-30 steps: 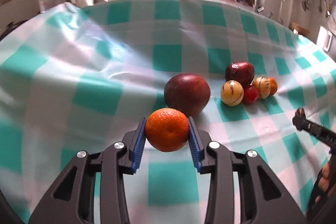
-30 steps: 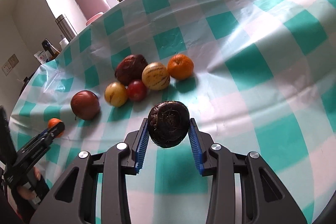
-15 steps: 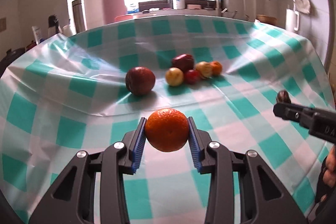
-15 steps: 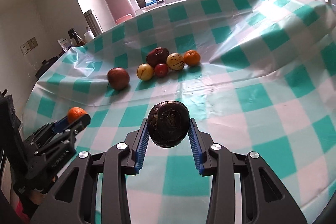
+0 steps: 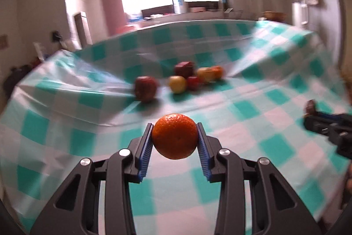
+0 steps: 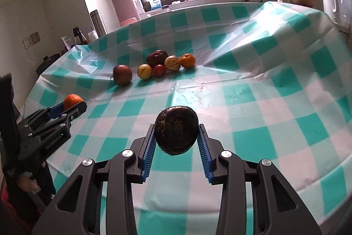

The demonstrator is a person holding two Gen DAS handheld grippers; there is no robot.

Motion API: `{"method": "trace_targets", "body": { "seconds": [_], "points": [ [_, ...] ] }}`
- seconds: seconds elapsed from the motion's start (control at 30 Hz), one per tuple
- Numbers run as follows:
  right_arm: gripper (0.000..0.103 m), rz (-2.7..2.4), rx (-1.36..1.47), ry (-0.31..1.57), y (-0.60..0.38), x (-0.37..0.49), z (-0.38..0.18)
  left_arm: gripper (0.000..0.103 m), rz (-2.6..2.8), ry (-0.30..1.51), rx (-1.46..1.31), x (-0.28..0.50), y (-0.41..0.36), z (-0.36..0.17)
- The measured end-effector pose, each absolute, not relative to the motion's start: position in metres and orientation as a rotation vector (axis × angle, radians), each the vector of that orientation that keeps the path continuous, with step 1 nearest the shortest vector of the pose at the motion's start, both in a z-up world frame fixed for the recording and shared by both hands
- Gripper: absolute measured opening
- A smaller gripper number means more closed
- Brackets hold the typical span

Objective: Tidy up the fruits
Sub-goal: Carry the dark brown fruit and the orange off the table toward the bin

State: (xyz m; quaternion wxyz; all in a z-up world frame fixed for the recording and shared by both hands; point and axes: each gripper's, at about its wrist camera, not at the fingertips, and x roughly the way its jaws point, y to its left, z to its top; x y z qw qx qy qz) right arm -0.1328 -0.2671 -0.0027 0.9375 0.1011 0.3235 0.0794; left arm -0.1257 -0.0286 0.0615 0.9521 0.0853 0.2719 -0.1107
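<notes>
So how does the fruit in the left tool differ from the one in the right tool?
The orange in the left tool is bright, smooth and nearly round. The dark fruit in the right tool is brown-black and flatter, with rough fibres and rings on its face. In each tool's own view the dark fruit looks slightly wider than the orange. Both are clamped between blue pads, held above the checked cloth.

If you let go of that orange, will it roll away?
Probably. The orange is round, so it would likely roll on the smooth, wrinkled tablecloth. Its dimpled peel looks grippy and firm, so the left hand-held gripper probably won't drop or squash it.
</notes>
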Motion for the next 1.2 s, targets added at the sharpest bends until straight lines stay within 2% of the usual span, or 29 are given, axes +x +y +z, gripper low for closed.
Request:
{"method": "trace_targets", "body": {
  "seconds": [0.27, 0.73, 0.93, 1.03, 1.2],
  "points": [
    [0.038, 0.048, 0.221, 0.669, -0.322, -0.188, -0.009, 0.038, -0.572, 0.649, 0.193, -0.168, -0.107, 0.060],
    [0.038, -0.232, 0.312, 0.763, -0.425, -0.280, -0.057, 0.038, -0.846, 0.637, 0.544, -0.253, -0.251, 0.014],
    [0.038, -0.321, 0.344, 0.819, -0.452, -0.299, -0.083, 0.039, -0.918, 0.650, 0.664, -0.277, -0.287, -0.014],
    [0.038, -0.366, 0.370, 0.858, -0.465, -0.306, -0.100, 0.039, -0.904, 0.569, 0.743, -0.291, -0.301, -0.024],
    [0.038, -0.428, 0.409, 0.903, -0.485, -0.323, -0.125, 0.039, -0.977, 0.604, 0.782, -0.307, -0.324, -0.040]
  ]
}}
